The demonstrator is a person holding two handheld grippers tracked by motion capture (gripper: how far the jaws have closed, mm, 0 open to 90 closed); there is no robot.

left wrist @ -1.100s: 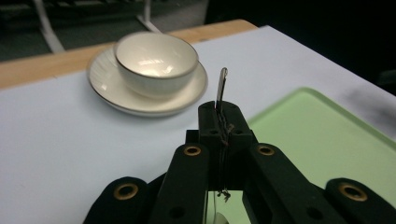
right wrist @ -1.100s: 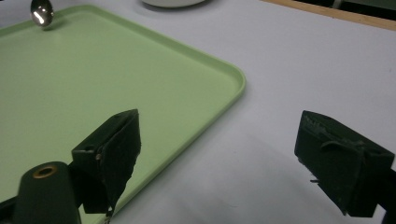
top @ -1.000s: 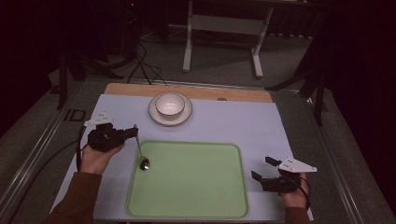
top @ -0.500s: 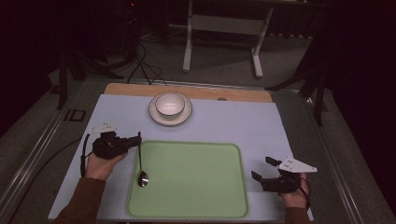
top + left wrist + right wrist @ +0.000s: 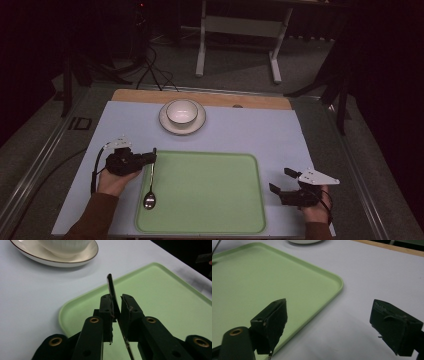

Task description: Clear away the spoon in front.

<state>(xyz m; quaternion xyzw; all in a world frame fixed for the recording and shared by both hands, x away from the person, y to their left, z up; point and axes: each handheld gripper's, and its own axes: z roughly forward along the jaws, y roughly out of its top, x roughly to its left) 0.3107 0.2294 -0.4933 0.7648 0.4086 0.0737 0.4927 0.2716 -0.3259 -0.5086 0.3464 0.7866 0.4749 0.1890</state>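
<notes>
Left gripper (image 5: 150, 159): jaws had just been opening a little; spoon (image 5: 150, 186) handle stood between them, a narrow gap showing at one pad.
Spoon: bowl lay on the tray (image 5: 210, 165), below the jaws in the high view, near the tray's left rim.
Ahead of left gripper: cup (image 5: 181, 111) on saucer (image 5: 182, 126), well apart; nothing between.
Right gripper (image 5: 281, 181): jaws wide apart, empty, just beside the tray's right edge.
Left gripper view: handle (image 5: 111, 291) edge-on, leaning on the left pad.
High view: the whole spoon.

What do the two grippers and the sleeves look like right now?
Both are black two-finger tools. The left gripper trails a black cable; the right gripper carries a pale three-cornered plate on top. Brass-coloured rivets mark the finger links. The sleeves are reddish-brown.
</notes>
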